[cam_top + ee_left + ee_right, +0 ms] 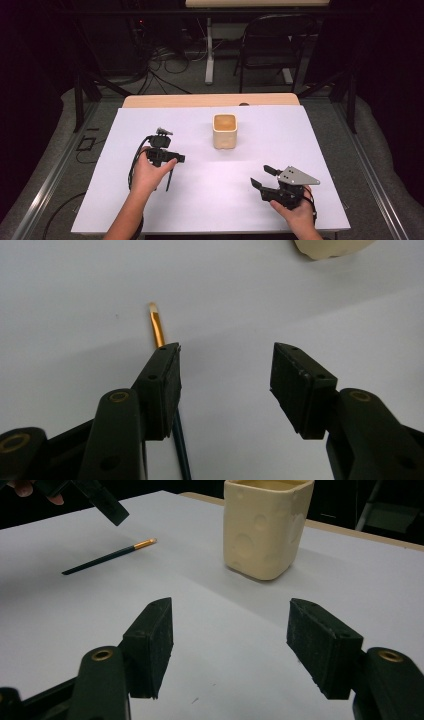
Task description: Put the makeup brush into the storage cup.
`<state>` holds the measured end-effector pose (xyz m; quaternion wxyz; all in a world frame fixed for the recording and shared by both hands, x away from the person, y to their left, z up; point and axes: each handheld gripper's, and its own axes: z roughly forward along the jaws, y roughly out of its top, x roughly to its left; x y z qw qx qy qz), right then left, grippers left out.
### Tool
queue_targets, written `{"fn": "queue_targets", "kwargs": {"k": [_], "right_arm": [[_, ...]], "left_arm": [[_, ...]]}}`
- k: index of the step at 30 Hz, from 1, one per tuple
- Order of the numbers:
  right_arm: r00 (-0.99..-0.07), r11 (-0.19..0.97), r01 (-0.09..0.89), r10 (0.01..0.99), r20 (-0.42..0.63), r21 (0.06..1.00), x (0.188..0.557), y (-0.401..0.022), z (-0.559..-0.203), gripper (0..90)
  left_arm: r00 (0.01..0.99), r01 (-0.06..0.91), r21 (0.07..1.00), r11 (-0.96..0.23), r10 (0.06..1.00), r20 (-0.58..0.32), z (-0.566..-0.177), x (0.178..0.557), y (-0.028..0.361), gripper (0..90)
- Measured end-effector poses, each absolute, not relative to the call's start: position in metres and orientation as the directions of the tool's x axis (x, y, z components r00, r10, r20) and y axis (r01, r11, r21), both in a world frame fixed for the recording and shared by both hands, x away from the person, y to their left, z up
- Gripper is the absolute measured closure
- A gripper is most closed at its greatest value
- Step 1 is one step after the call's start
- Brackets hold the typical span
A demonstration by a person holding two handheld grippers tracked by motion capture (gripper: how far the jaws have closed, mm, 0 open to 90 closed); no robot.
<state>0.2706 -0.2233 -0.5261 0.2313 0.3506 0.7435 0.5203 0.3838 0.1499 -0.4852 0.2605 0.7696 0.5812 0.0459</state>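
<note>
A thin paintbrush [107, 556] with a dark handle, gold ferrule and pale tip lies flat on the white sheet [210, 195]. In the left gripper view the paintbrush [158, 330] runs under the left-hand jaw, with nothing between the jaws. My left gripper [225, 375] is open and hovers just above the brush; in the high view the left gripper [167, 156] is at the sheet's left. A cream square cup [225, 131] stands upright at the centre back. My right gripper [262, 176] is open and empty at the front right, facing the cup [265, 527].
A wooden table edge [210, 100] shows behind the white sheet. Beyond it are a black chair [272, 45], a table leg and cables on the floor. Dark metal frame posts [78, 95] stand at both sides.
</note>
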Motion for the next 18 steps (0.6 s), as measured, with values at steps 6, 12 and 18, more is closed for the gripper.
{"fn": "queue_targets", "kwargs": {"k": [6, 12, 18], "right_arm": [[-0.647, 0.212, 0.285, 0.762, 0.024, 0.935, 0.271, -0.224, -0.526, 34.8], [-0.645, 0.214, 0.293, 0.764, 0.027, 0.932, 0.271, -0.223, -0.527, 34.8], [-0.643, 0.219, 0.294, 0.765, 0.024, 0.93, 0.271, -0.223, -0.527, 34.8]], "left_arm": [[0.302, 0.878, 0.444, -0.177, 0.926, -0.226, -0.486, 0.385, 0.154, 48.4], [0.276, 0.892, 0.422, -0.164, 0.935, -0.221, -0.489, 0.386, 0.163, 50.4], [0.247, 0.909, 0.389, -0.151, 0.946, -0.211, -0.494, 0.389, 0.167, 53.6]]}}
